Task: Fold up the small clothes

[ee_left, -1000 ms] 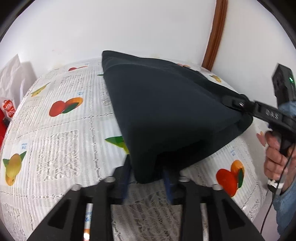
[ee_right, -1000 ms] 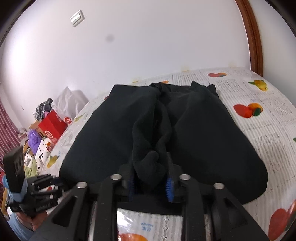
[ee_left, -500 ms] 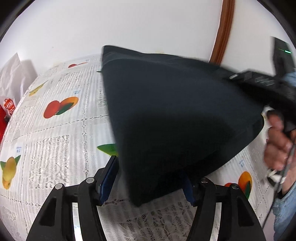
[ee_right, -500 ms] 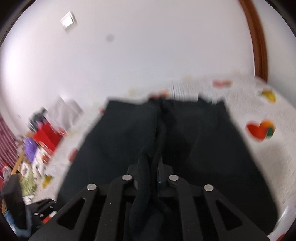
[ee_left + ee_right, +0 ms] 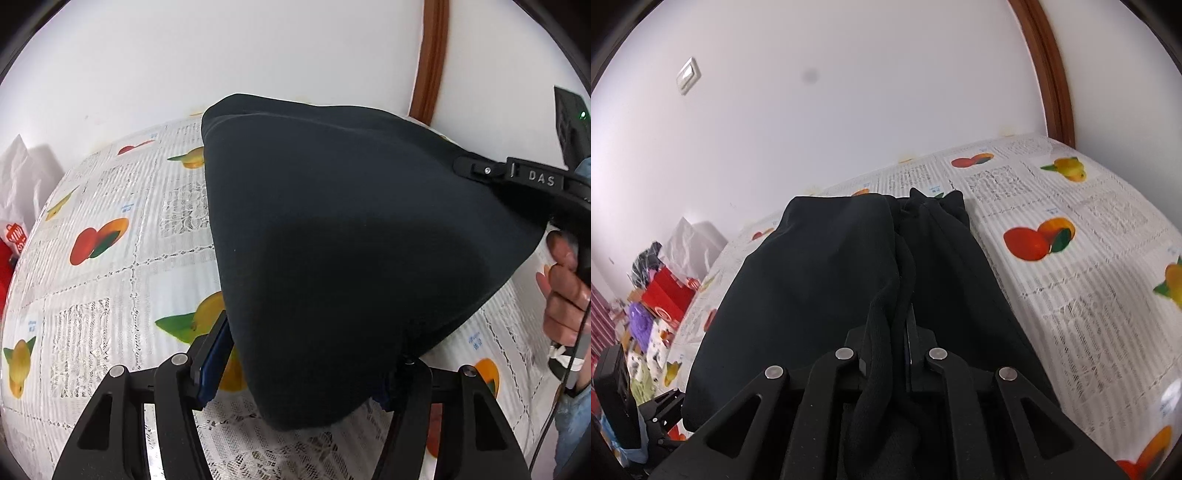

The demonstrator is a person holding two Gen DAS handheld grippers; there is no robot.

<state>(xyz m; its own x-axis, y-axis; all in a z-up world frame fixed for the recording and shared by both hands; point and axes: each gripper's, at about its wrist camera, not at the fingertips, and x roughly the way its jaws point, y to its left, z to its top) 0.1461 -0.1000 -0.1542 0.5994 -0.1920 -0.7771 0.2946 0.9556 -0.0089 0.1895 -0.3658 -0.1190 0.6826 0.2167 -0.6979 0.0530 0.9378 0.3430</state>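
Soft black knit garment (image 5: 332,240), bunched fold pinched in right tool (image 5: 899,332), lace-patterned fruit tablecloth (image 5: 122,295)

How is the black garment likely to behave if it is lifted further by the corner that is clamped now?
The black garment will probably hang floppy: it already drapes in soft folds where the right hand-held gripper bunches it. It seems light, tenting from one grip. The open left hand-held gripper gives no support, so that end may sag.

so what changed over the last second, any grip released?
The left gripper opened and let go of the black garment, whose corner lies loose between its fingers. The right gripper stayed shut on its bunched edge. The fruit-print tablecloth is unchanged.
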